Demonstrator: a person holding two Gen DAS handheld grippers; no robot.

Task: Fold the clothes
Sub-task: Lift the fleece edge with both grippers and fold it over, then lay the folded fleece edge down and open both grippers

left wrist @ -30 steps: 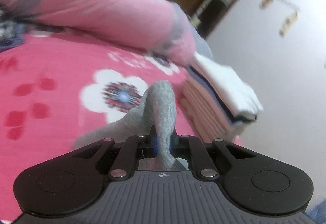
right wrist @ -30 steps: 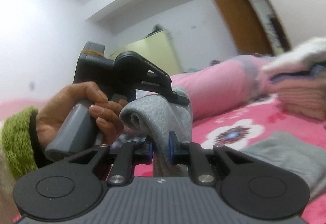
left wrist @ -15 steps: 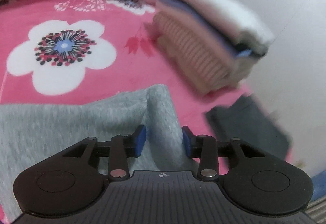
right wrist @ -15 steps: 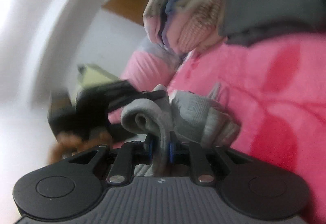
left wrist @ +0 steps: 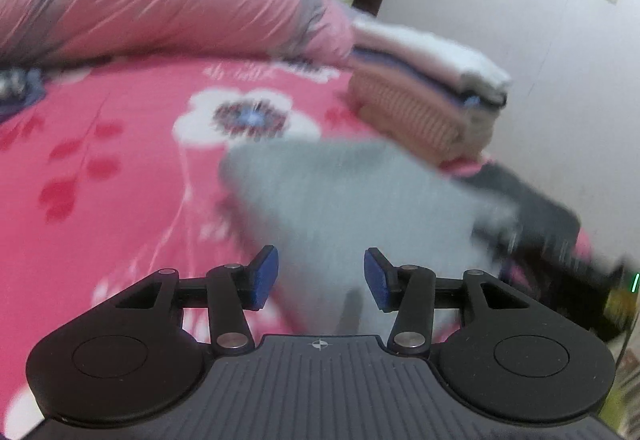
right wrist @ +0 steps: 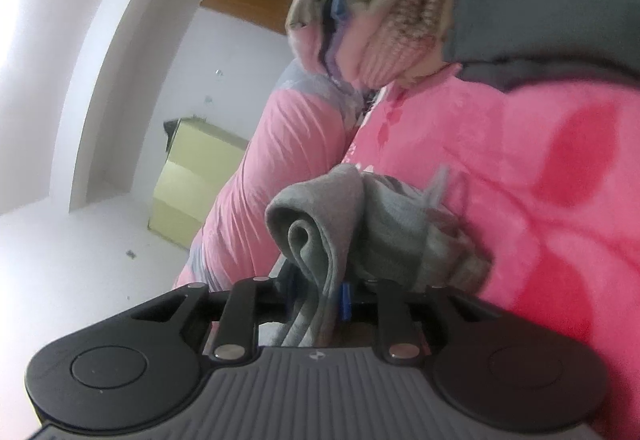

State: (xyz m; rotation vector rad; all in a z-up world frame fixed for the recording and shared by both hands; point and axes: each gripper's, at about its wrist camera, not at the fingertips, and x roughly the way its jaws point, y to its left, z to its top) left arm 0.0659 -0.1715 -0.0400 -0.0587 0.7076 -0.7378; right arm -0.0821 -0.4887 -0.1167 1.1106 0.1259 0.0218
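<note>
The left gripper (left wrist: pixel 320 276) had just been opening, nothing between its pads; the grey garment (left wrist: pixel 344 200) lay flat just ahead on the pink floral blanket (left wrist: pixel 100 180); the right gripper (right wrist: pixel 320 296) pinched its bunched edge (right wrist: pixel 320 224).

- Two grippers: the left gripper (left wrist: pixel 320 274) at lower centre of its own view, the right gripper (right wrist: pixel 320 294) at lower centre of its own.
- One light grey garment (left wrist: pixel 340 200), mid-frame.
- One dark grey garment (left wrist: pixel 528 200), at right.
- One stack of folded clothes (left wrist: pixel 424 96), upper right.
- One rolled pink quilt (left wrist: pixel 160 0), upper left.
- One white flower (left wrist: pixel 244 116) printed on the pink bedspread (left wrist: pixel 100 180).
- One yellow cabinet (right wrist: pixel 192 184), left of centre.
</note>
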